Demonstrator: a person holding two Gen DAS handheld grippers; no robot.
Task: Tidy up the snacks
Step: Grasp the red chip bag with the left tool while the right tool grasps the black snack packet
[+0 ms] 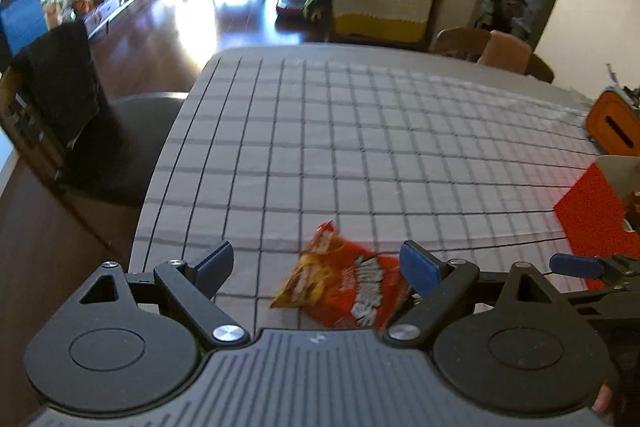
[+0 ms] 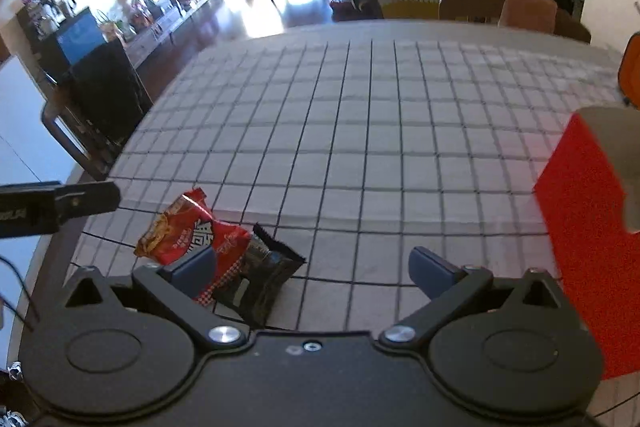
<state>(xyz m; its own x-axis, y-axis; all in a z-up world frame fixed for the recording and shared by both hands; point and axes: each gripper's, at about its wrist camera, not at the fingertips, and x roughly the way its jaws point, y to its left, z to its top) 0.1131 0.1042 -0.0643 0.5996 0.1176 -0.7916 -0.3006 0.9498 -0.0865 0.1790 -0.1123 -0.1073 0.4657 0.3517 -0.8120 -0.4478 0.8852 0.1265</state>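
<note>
The red bag (image 1: 344, 287) lies low in the middle of the frame on the table (image 1: 360, 147), between the wide-open, empty left tongs (image 1: 320, 263). The right tongs (image 2: 324, 267), also open and empty, sit over a black bag (image 2: 260, 279). The bags touch, so one grab could drag or crush both.

Grey tablecloth (image 2: 360, 131) with black grid lines, red-orange-yellow snack bag (image 1: 340, 287), red snack bag (image 2: 180, 231), black packet (image 2: 260, 275), red box (image 2: 580, 207), orange case (image 1: 612, 127), blue-padded black grippers.
</note>
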